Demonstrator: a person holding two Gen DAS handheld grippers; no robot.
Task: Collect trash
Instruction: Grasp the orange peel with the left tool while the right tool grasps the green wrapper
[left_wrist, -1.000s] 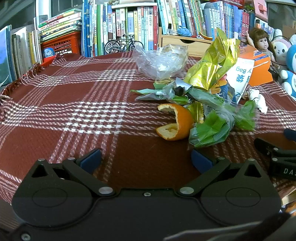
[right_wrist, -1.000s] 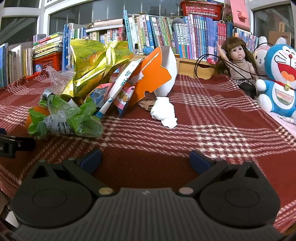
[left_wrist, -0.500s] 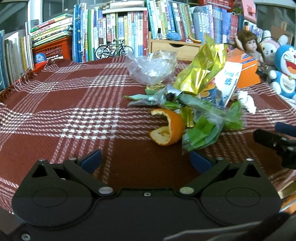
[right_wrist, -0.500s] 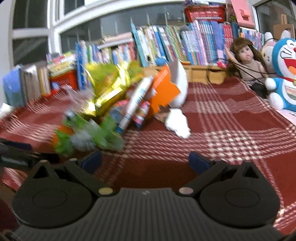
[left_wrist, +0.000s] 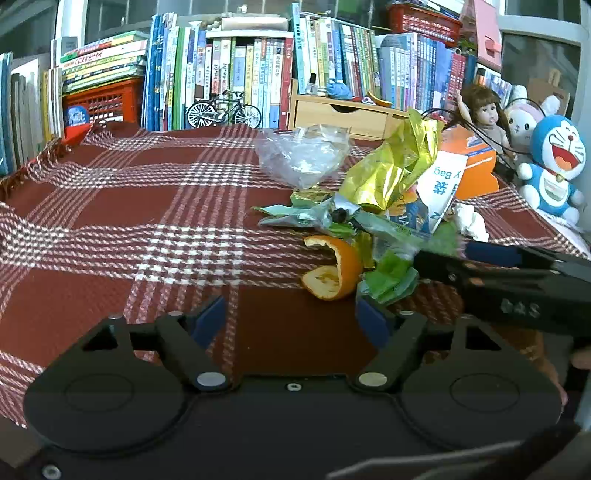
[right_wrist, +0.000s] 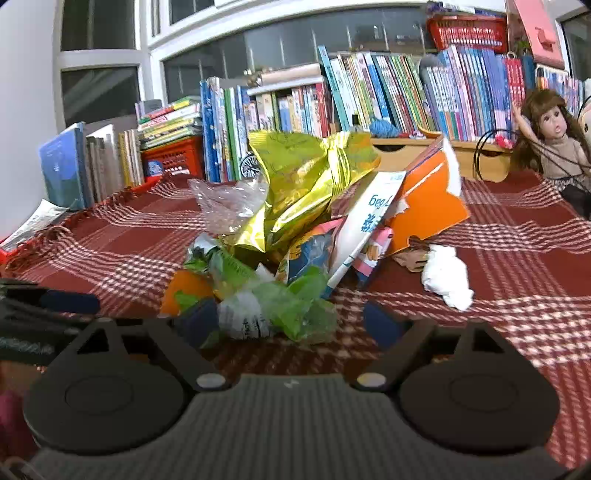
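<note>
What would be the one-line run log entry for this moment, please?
left hand-held gripper: closing, nothing between | right hand-held gripper: closing around green wrapper, not yet pressed | orange peel: on cloth

Trash heap on a plaid tablecloth (right_wrist: 517, 236)
Right gripper (right_wrist: 288, 321) closing, jaws astride a green wrapper (right_wrist: 280, 306); gold bag (right_wrist: 295, 184) behind.

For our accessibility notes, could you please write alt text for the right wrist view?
The right gripper, jaws closing, reaches around a green wrapper at the near edge of a trash pile on a red plaid cloth. Behind it lie gold foil, an orange carton and white tissue; books line the back.
</note>
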